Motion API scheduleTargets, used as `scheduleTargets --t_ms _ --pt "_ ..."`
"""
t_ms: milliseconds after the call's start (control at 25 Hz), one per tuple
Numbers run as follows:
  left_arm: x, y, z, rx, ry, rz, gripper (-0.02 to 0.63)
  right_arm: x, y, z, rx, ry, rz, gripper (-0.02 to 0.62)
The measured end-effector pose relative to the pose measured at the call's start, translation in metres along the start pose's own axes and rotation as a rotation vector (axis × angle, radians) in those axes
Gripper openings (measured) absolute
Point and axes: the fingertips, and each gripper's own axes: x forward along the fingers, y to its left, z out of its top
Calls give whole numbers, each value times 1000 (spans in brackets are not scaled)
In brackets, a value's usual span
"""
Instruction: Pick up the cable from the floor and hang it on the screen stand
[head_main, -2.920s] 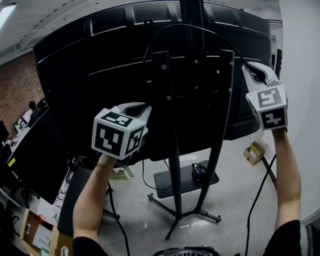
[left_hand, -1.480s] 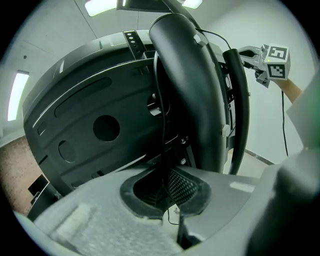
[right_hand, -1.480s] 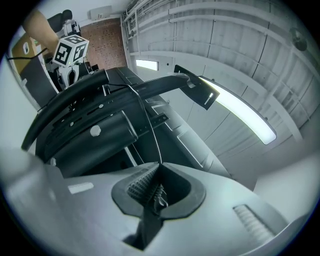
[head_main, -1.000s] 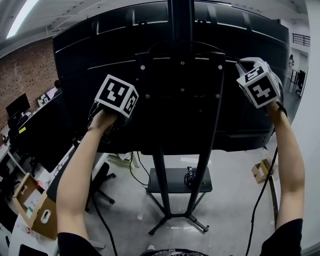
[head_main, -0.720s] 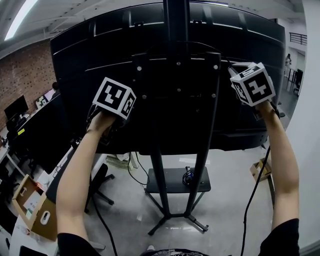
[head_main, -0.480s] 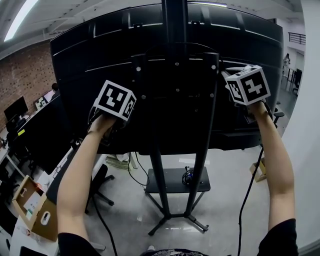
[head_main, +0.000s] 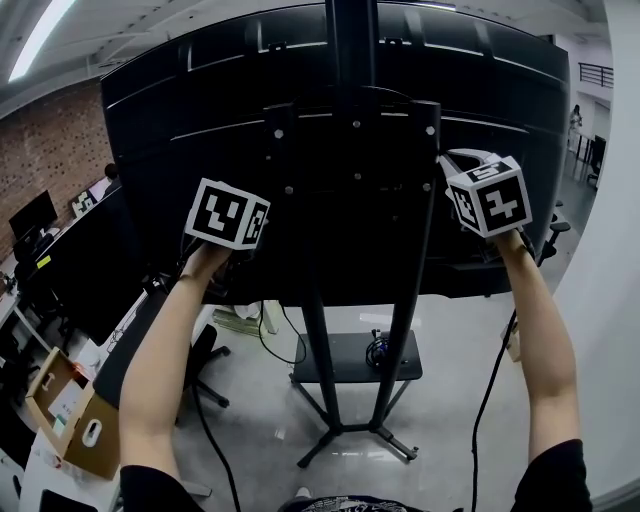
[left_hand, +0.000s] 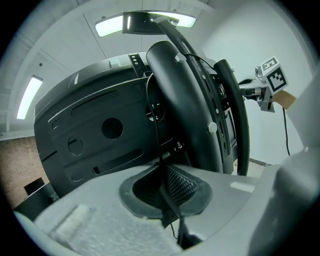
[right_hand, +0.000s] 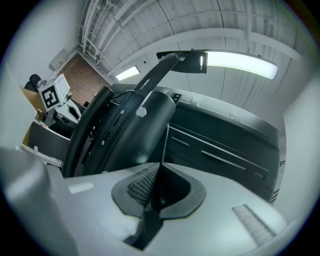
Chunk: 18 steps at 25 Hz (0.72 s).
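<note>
Apparently draped over the screen stand (head_main: 398, 310), the cable (left_hand: 156, 132) was pinched by left gripper (left_hand: 167, 192) and right gripper (right_hand: 159, 192), not yet released.

The screen stand (head_main: 355, 190) and screen (head_main: 150, 130) block the way ahead; open floor (head_main: 440, 390) lies below.

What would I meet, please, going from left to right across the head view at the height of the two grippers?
Brick wall → left gripper → left upright of the screen stand → right upright of the screen stand → right gripper → white wall.
</note>
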Motion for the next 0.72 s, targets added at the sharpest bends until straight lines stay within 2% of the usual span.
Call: scheduleTargets --t_ms 160,440,560,720 --pt "-2 -5 1 -24 -35 -6 25 -3 2 0 -15 -26 -11 20" --pt "-21 -10 1 5 -134 107 54 -22 -5 8 -46 -190 -117 59" --pt "-35 -12 3 -10 -174 133 69 -30 1 7 -58 -200 -119 78" --pt "-47 -27 4 -44 -217 102 69 -39 9 -4 -48 -191 -120 73"
